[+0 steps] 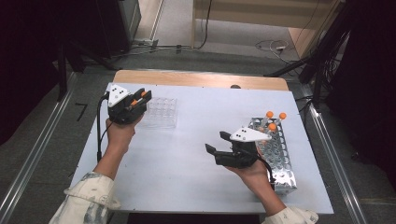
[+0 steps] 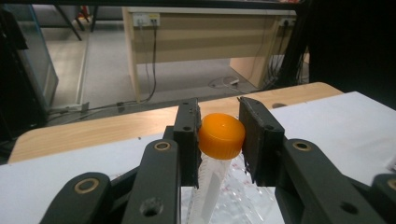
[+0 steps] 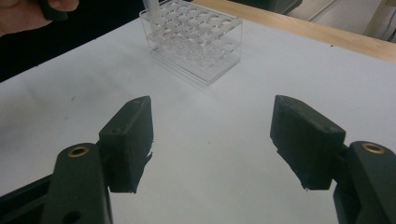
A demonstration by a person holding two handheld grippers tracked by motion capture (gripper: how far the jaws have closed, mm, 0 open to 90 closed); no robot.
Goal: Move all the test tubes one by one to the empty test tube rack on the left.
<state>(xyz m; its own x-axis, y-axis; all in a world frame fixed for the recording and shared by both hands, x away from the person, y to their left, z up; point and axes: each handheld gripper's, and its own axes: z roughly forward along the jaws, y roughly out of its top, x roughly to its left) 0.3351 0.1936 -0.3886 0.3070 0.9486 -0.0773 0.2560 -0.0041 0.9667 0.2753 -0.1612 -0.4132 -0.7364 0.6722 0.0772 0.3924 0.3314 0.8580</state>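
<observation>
1. Nearest the lens in the left gripper view, the left gripper (image 2: 219,140) is clamped on a clear tube (image 2: 211,179) just under its orange cap (image 2: 222,136), which sits between the two black pads.
2. In the high view that gripper (image 1: 142,96) hangs at the near-left corner of the clear rack (image 1: 161,112), with the tube above or at the rack's edge.
3. The right gripper (image 3: 212,135) is released, nothing between its pads, held over bare table (image 3: 210,186) beside the metal rack (image 1: 275,149), where more orange-capped tubes (image 1: 275,119) stand.
4. To do this step well, the tube should probably be held upright, centred over one hole of the clear rack, lowered straight, and let go only once seated.
5. The tube's lower end is cut off by the frame, so which hole it is aimed at cannot be told.
6. Whether the tip already touches the rack is unclear.
</observation>
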